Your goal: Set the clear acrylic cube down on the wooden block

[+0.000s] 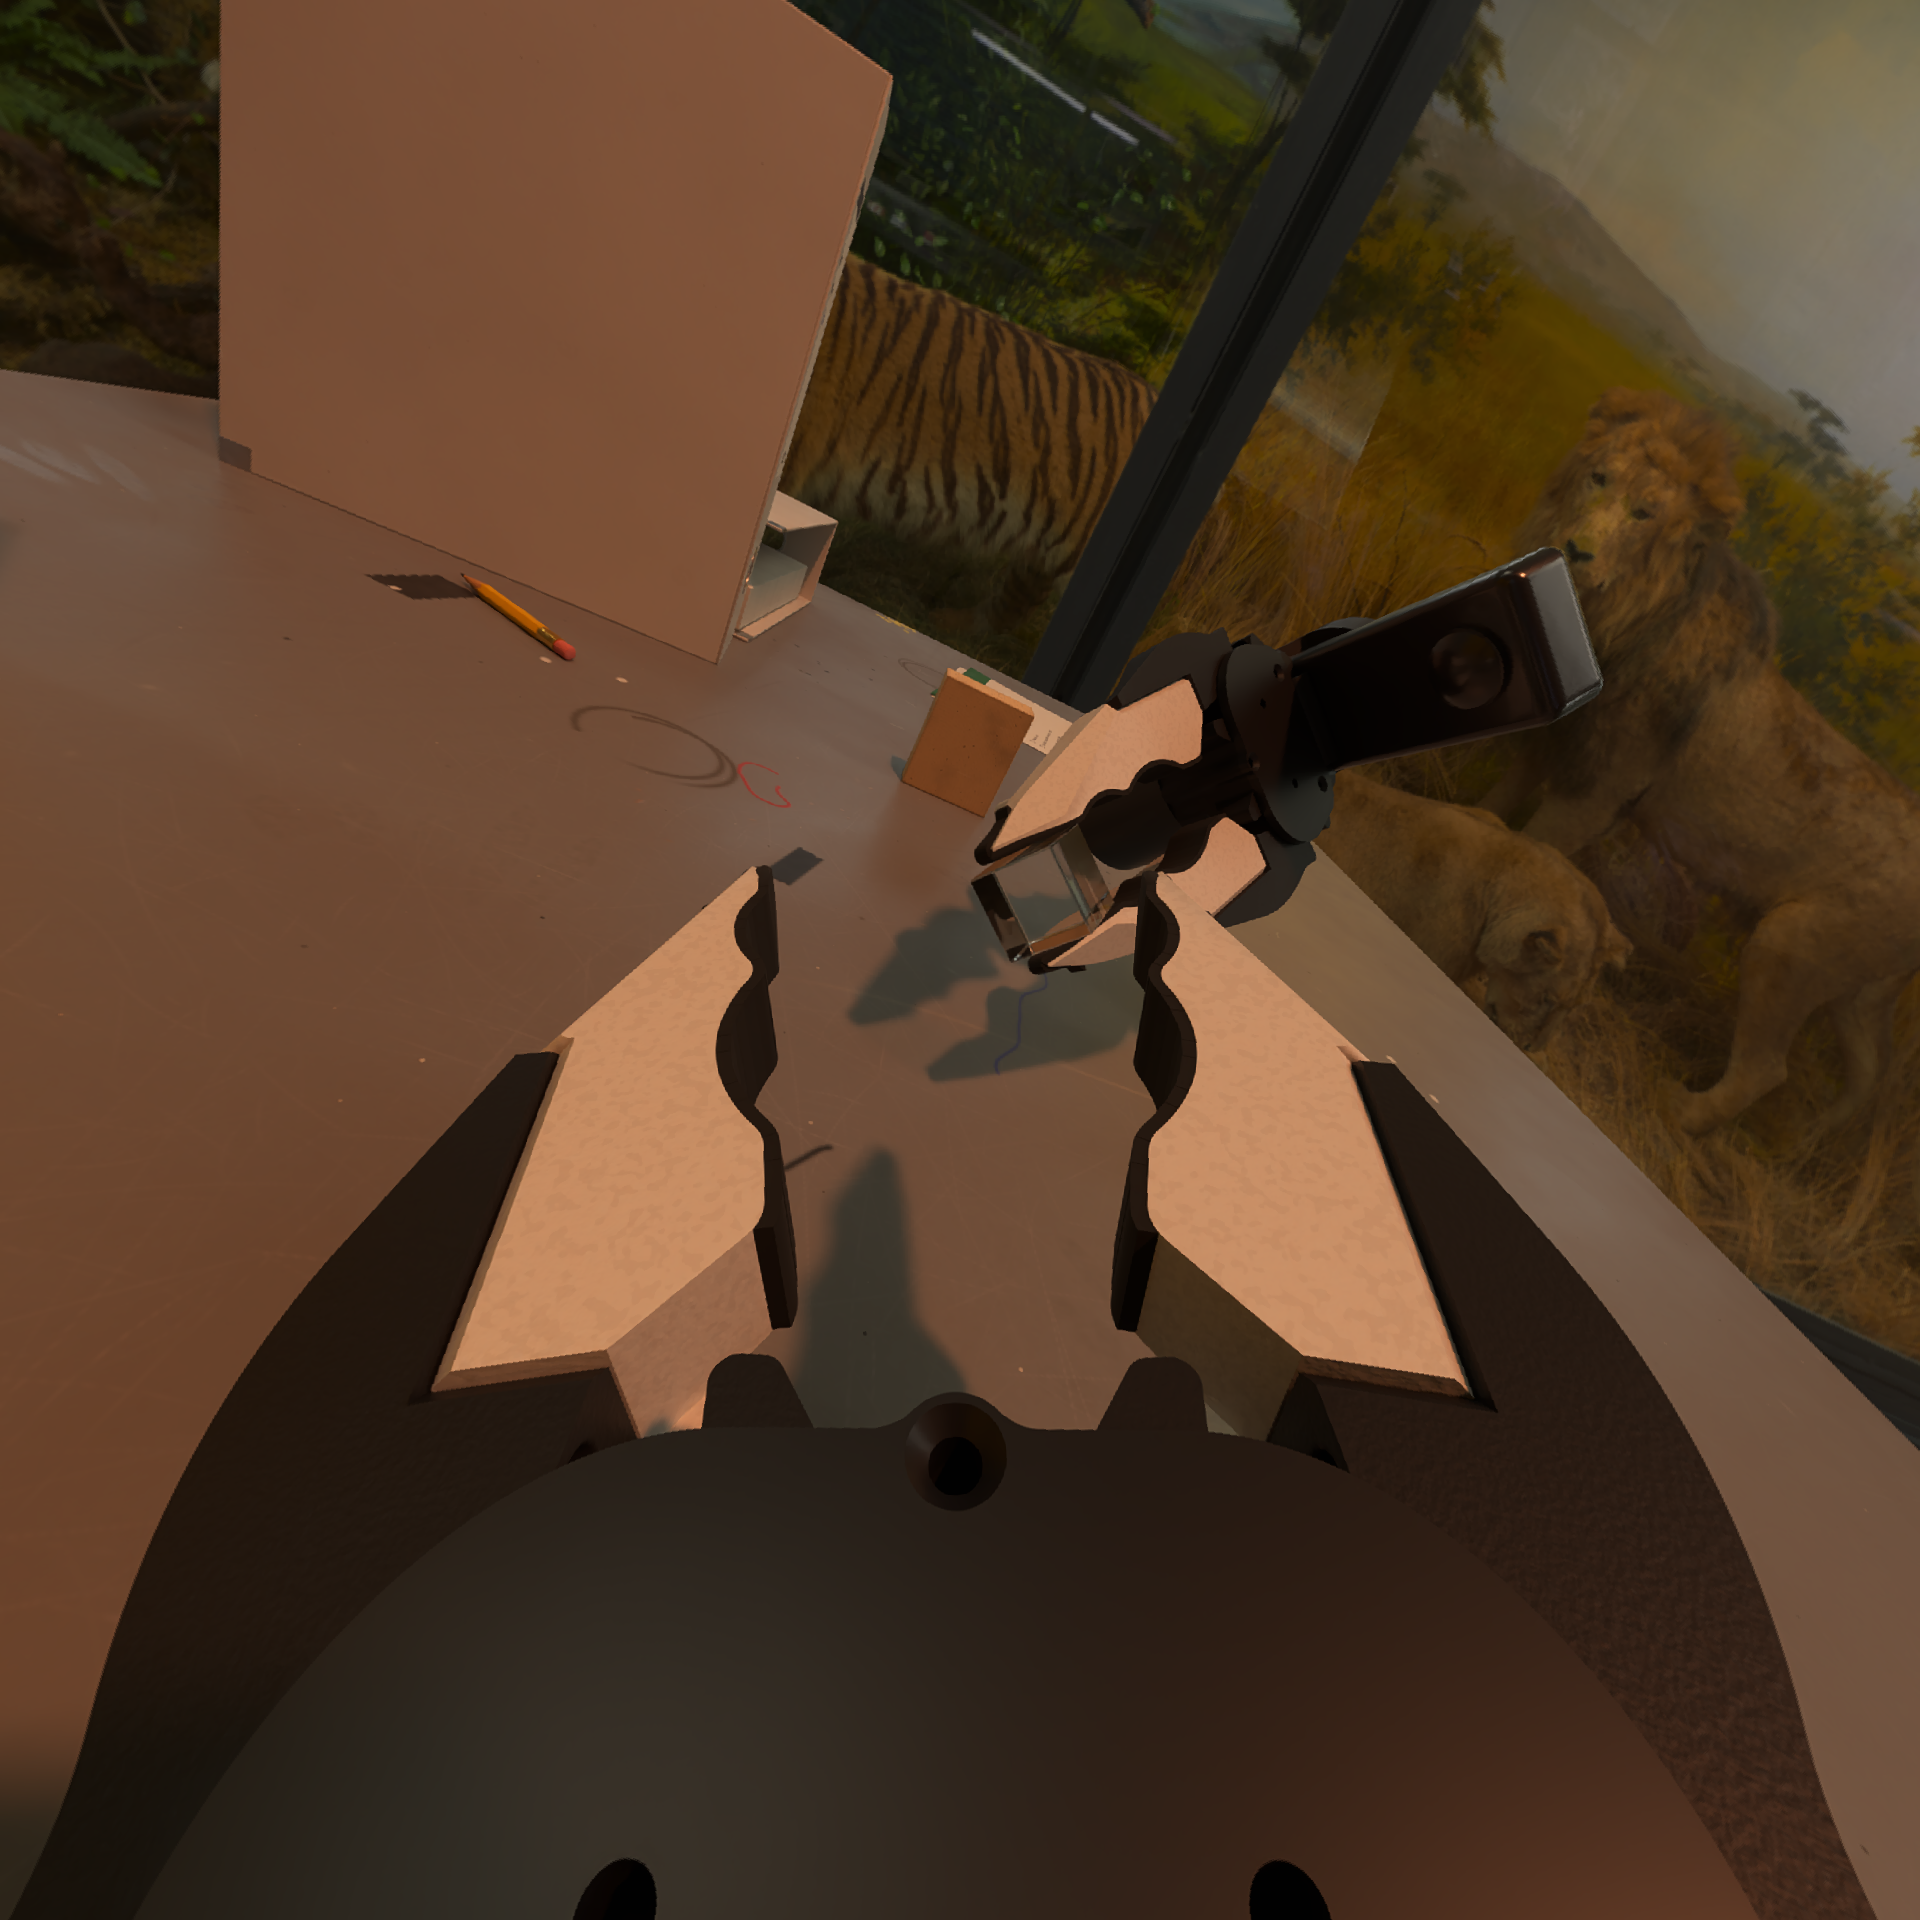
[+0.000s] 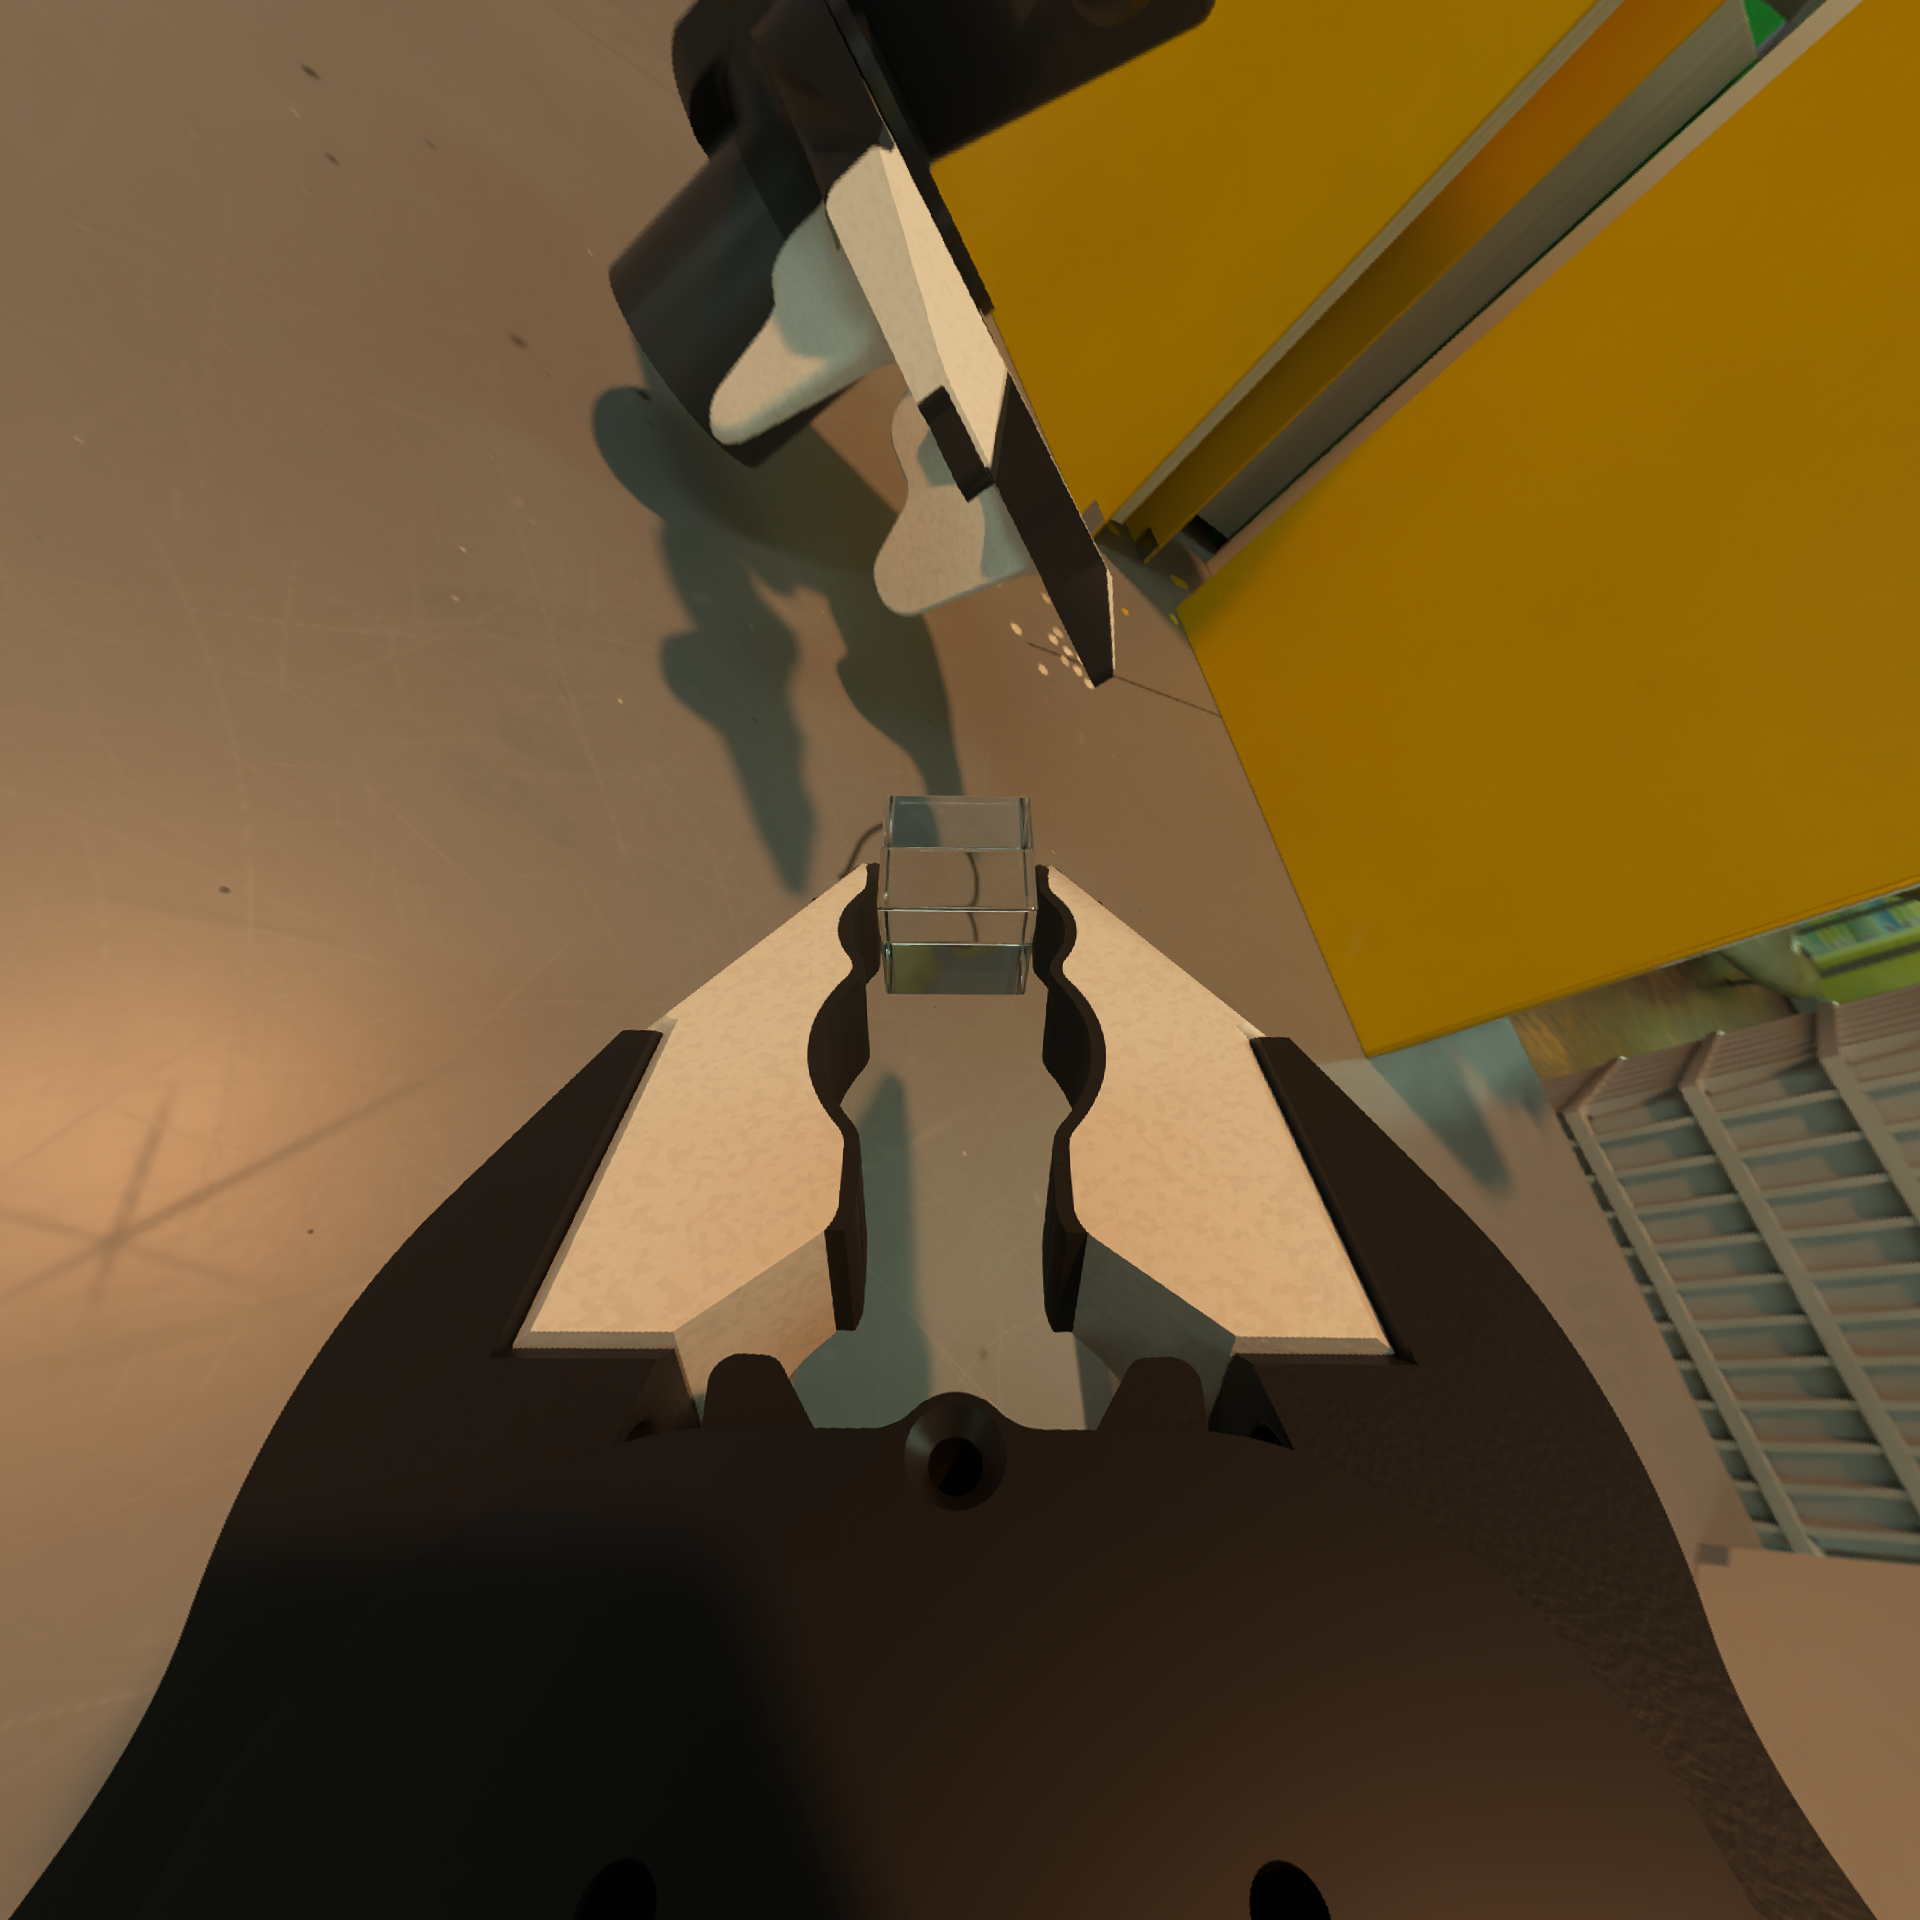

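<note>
My right gripper (image 2: 956,878) is shut on the clear acrylic cube (image 2: 956,904), which sits between its fingertips. In the left wrist view the right gripper (image 1: 1039,914) holds the cube (image 1: 1039,899) tilted, a little above the brown table (image 1: 416,935), with its shadow below. The wooden block (image 1: 966,743) stands on the table just behind and left of the cube, near the far edge. It is not in the right wrist view. My left gripper (image 1: 956,894) is open and empty, hovering close in front of the cube.
A tall brown panel (image 1: 540,312) stands at the back left, with a small white box (image 1: 790,566) behind it. A pencil (image 1: 520,618) lies before the panel. The table's edge runs close to the right of the block. A yellow box (image 2: 1558,623) fills the right wrist view's upper right.
</note>
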`<state>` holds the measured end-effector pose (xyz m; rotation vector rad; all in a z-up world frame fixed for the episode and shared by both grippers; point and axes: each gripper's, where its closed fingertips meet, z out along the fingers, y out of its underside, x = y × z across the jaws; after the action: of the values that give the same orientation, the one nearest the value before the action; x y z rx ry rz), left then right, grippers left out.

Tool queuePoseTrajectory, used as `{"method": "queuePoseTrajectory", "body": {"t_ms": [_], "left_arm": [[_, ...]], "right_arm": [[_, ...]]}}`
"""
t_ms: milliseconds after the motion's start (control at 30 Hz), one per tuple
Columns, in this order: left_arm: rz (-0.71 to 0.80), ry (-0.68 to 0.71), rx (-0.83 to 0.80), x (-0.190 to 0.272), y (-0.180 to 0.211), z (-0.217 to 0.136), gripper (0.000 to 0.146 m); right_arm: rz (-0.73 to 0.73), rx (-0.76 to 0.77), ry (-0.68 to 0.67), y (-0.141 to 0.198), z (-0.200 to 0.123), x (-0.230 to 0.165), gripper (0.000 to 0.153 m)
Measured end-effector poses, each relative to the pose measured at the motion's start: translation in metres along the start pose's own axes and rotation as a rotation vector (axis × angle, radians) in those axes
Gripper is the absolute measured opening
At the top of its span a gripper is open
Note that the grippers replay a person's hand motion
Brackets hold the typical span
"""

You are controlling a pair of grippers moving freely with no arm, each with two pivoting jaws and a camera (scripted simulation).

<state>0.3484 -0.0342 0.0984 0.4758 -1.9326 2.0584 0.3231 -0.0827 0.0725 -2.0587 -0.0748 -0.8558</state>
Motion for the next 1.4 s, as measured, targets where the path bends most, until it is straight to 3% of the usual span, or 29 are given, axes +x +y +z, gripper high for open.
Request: {"method": "queuePoseTrajectory", "body": {"t_ms": [567,967,1400], "left_arm": [[0.008,0.020,-0.052,0.005,0.010,0.006,0.068],[-0.015,0.027,-0.048,0.005,0.011,0.005,0.068],[-0.020,0.028,-0.059,0.004,0.013,0.007,0.068]], "right_arm": [[0.248,0.309,-0.084,-0.041,-0.028,0.013,0.028],[0.239,0.269,-0.064,-0.030,-0.027,0.016,0.028],[0.062,0.182,-0.022,-0.018,-0.015,0.007,0.028]]}}
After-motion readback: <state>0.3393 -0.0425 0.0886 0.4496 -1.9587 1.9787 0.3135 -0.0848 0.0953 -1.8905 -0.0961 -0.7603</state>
